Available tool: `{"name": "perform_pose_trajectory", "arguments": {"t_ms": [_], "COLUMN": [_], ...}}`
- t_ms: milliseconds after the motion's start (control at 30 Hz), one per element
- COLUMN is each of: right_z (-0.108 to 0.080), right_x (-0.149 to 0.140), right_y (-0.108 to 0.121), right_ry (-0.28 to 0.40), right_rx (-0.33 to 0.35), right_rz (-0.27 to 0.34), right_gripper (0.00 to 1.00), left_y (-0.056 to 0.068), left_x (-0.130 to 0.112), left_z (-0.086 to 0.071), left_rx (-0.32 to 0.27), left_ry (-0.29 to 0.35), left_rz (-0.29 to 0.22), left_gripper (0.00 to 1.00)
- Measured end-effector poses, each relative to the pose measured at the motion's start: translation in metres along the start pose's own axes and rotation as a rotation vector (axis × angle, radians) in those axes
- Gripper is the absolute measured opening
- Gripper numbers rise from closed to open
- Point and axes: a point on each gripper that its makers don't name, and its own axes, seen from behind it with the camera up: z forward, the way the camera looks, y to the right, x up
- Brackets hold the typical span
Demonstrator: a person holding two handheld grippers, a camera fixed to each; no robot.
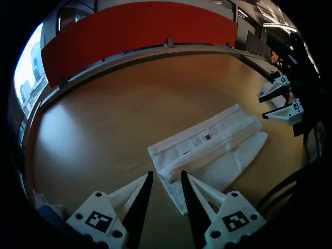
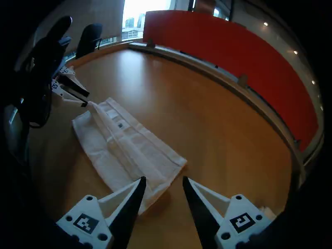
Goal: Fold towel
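My left gripper (image 1: 166, 174) sits at one short end of the white towel (image 1: 207, 145), its fingers narrowly parted around the edge and not pinching it. The towel lies in a long folded strip on the wooden table (image 1: 116, 112). My right gripper (image 2: 164, 179) waits at the opposite end, fingers likewise parted, holding nothing.

Daylight is pouring from a window (image 1: 29, 83), glaring off the dim tabletop (image 1: 58, 133); fisheye distortion is bending and darkening the edges.
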Motion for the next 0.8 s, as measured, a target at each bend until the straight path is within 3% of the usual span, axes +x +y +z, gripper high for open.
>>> {"name": "perform_pose_trajectory", "arguments": {"t_ms": [67,167,233,800], "right_z": [-0.001,-0.002,-0.002,0.003], "right_x": [0.000,0.000,0.000,0.009], "right_y": [0.001,0.000,0.000,-0.013], "right_ry": [0.001,0.002,0.003,0.016], "right_rx": [-0.004,0.001,0.002,0.021], "right_rz": [0.002,0.001,0.003,-0.012], "right_gripper": [0.75,0.94,1.00,1.00], "left_y": [-0.002,-0.004,-0.004,-0.008], "left_x": [0.000,-0.001,-0.004,-0.019], "left_z": [0.000,-0.003,-0.004,-0.029], "left_rx": [0.007,0.011,0.007,0.026], "left_ry": [0.000,0.000,-0.005,0.007], "left_rz": [-0.001,-0.007,-0.018,-0.080], "left_gripper": [0.61,0.77,0.97,1.00]}}
